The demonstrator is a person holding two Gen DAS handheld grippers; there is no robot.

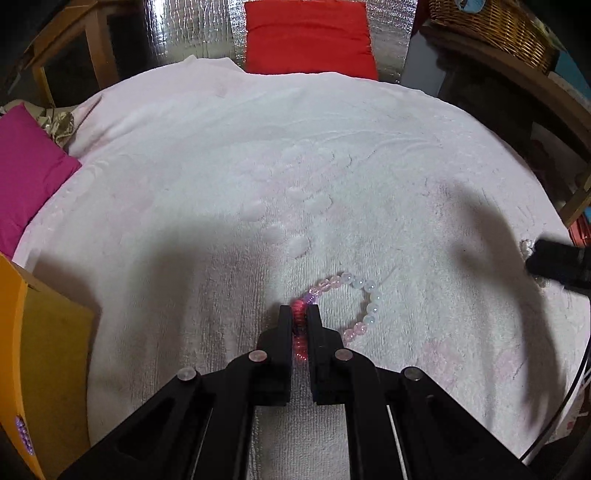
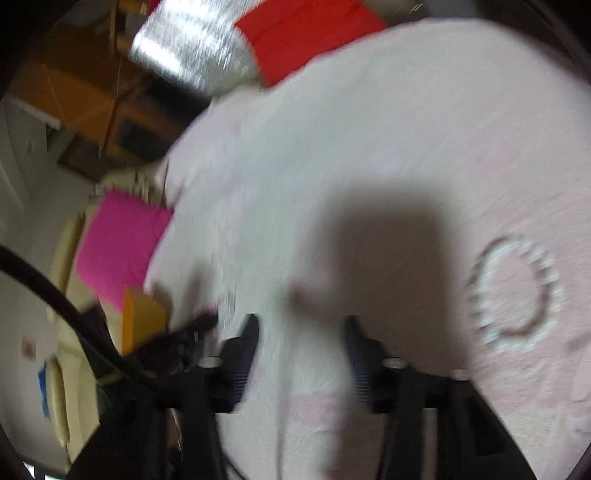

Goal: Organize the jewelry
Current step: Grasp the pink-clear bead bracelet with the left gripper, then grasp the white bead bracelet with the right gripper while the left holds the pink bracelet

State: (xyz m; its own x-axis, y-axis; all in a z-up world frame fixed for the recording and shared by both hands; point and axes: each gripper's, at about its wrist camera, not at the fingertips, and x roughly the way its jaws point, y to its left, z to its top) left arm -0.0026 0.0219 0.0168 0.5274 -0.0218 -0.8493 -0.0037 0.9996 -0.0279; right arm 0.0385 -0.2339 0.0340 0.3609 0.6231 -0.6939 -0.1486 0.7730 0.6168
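Surface: white towel (image 1: pixel 221 147), red cushion (image 1: pixel 308 35) at far edge.
Left gripper (image 1: pixel 300 314): pinched on pink-and-clear bead bracelet (image 1: pixel 364 291) lying near.
Right gripper (image 2: pixel 301 323): jaws spread, white bead bracelet (image 2: pixel 513 293) to its right.

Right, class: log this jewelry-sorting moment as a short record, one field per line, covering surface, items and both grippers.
surface: white towel
left gripper: shut on the pink and clear bead bracelet
right gripper: open, holding nothing
second item: white bead bracelet, lying on the towel right of the right gripper, blurred
nearby: orange box at the towel's left edge
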